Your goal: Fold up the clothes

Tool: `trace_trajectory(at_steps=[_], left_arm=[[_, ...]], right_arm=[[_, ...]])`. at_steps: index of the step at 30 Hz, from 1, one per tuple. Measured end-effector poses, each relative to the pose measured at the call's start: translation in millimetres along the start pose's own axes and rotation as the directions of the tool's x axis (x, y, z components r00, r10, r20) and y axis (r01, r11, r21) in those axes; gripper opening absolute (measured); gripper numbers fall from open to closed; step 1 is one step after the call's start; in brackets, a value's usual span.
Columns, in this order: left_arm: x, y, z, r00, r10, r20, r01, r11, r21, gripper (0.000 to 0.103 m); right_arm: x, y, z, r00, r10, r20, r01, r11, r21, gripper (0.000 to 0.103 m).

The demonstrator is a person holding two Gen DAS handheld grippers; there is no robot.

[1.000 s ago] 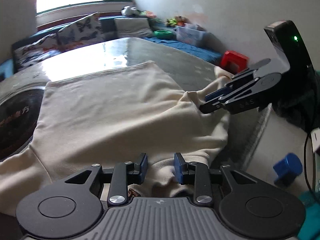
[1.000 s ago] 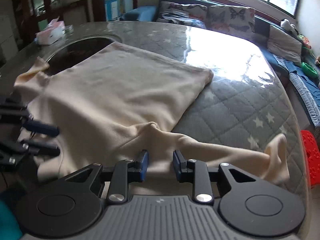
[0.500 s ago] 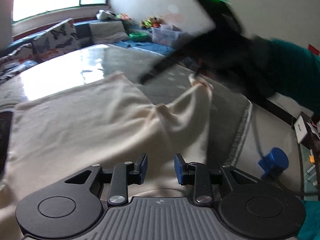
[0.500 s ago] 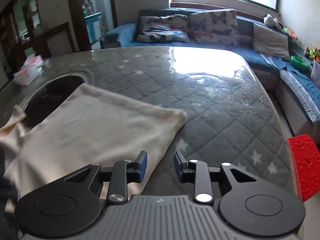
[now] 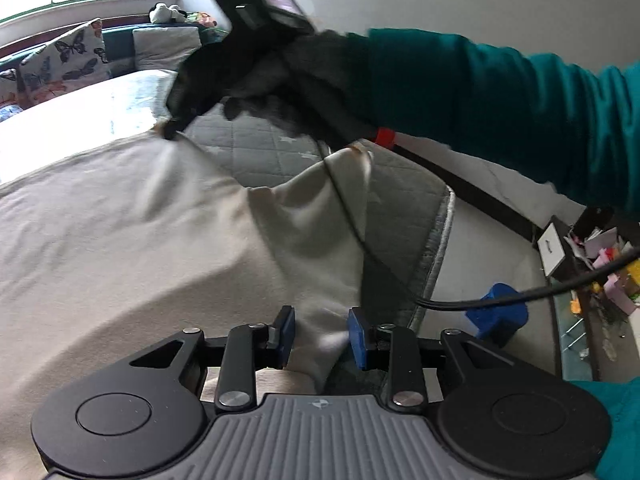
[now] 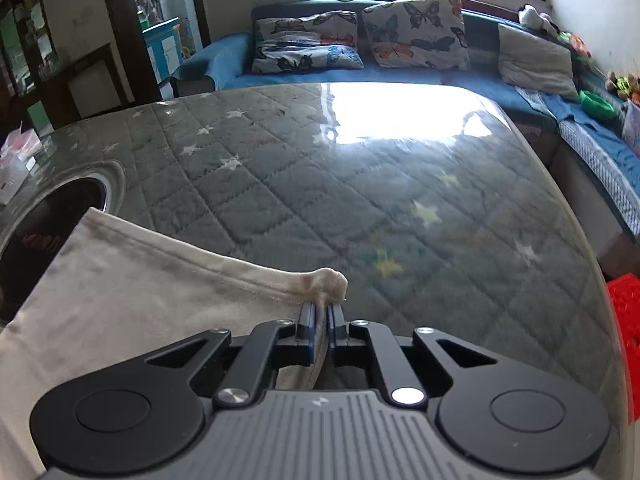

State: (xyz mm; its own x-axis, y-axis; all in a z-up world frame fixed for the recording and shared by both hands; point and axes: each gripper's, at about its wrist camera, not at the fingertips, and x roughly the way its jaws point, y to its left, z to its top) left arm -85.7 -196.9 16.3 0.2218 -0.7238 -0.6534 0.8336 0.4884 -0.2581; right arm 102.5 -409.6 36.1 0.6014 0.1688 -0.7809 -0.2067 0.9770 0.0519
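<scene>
- Between the blue pads of the right claw [image 6: 319, 322], a corner of the cream garment [image 6: 132, 280] is pinched; its jaws have just been closing and now press together on the fabric.
- From that corner the hemmed edge runs left toward a dark round opening [image 6: 44, 236] in the worktop [image 6: 360, 200].
- The left claw [image 5: 319, 336] stands spread, low over the garment's near edge, pads not pressing it.
- Beyond it the cloth lies spread over the quilted, star-patterned worktop.
- A teal sleeve [image 5: 500, 104] reaches across above.
</scene>
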Motion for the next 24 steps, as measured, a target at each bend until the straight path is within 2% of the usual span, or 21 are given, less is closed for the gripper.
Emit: trace_trajectory(at_steps=[6,14,18,24], left_arm=[[-1,9,4,1.0,-0.002,0.011,0.002,0.999,-0.036,0.033],[-32,37,3,0.99,0.122,0.065,-0.115,0.989,-0.097,0.039],[-47,62,2,0.969,0.238,0.068,-0.223,0.959,-0.173,0.043],[-63,98,5,0.92,0.391,0.043,-0.36,0.882,-0.305,0.043]], right_arm=[[16,8,17,1.0,-0.015,0.004,0.015,0.999,-0.034,0.008],[-7,14,16,1.0,-0.009,0.029,0.011,0.996,-0.088,0.015],[-23,23,10,0.999,0.012,0.03,-0.008,0.991,-0.136,0.021],[-29,44,-10,0.999,0.05,-0.015,-0.052,0.978,-0.204,0.032]])
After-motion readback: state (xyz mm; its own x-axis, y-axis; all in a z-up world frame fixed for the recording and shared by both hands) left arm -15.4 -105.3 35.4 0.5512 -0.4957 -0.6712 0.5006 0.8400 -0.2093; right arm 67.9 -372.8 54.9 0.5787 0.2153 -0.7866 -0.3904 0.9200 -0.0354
